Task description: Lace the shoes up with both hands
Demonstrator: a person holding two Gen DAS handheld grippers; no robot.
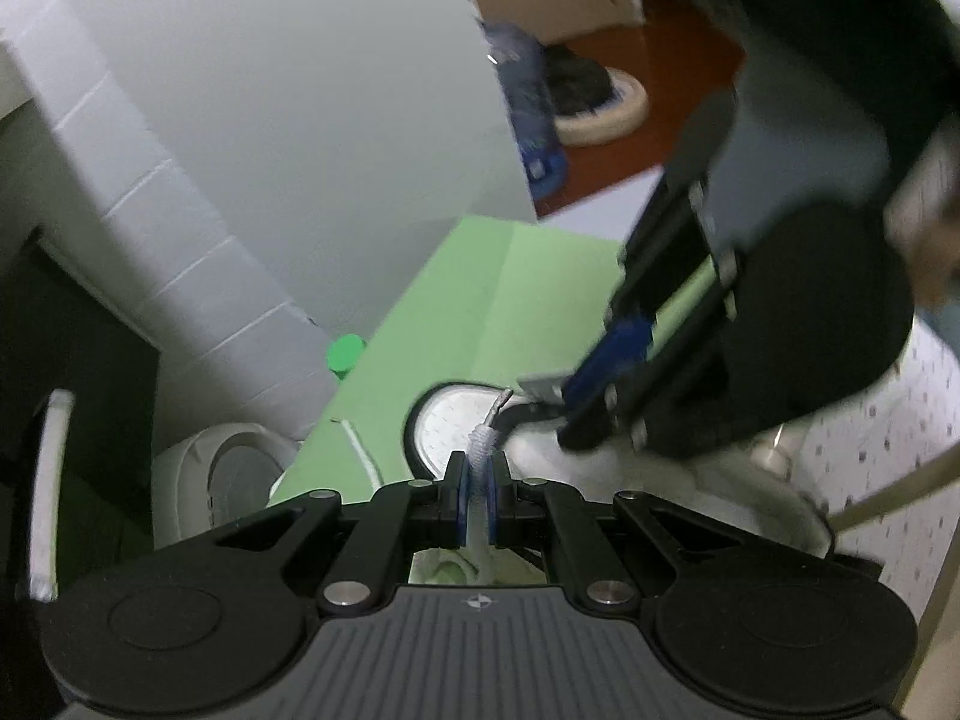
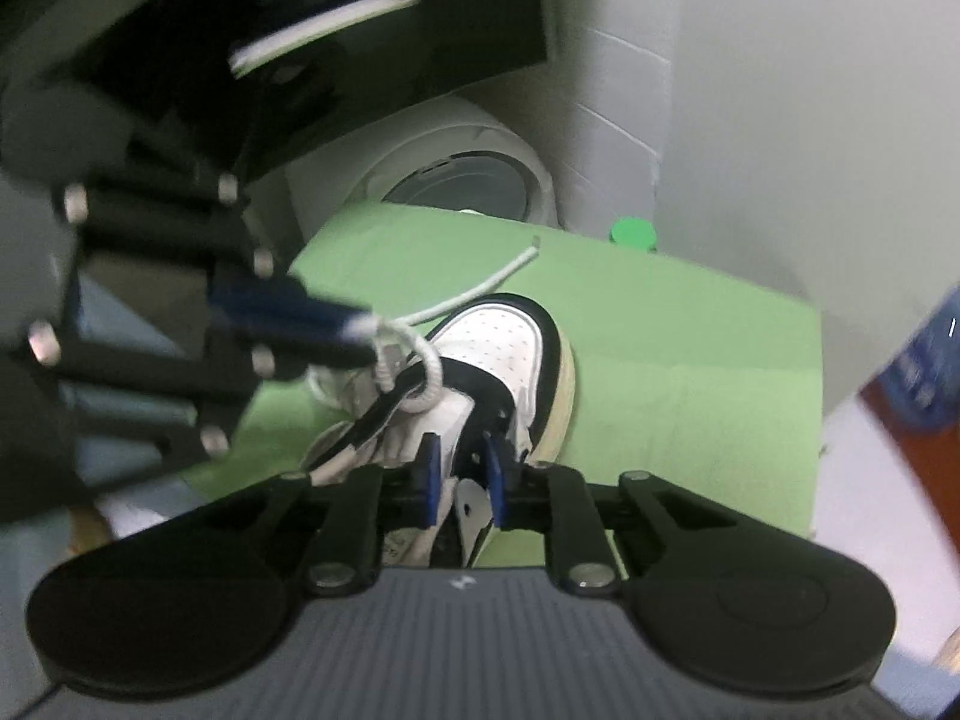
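L hand-held gripper (image 1: 477,480): clamped on white lace (image 1: 482,450)
R hand-held gripper (image 2: 461,483): jaws apart, astride shoe (image 2: 510,354) tongue
Shoe: mid worktop (image 2: 690,360)

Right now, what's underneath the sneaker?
The sneaker sits on a green mat, which spreads out past its toe and side. The loose lace end trails across that mat. The sole's underside and the mat beneath it are covered.

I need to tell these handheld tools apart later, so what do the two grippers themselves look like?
Both look identical. The left gripper and right gripper each have black linkage arms with silver pivot bolts, two blue finger pads, a ribbed grey body with a small emblem, and round black discs either side. No cables or sleeves show clearly.
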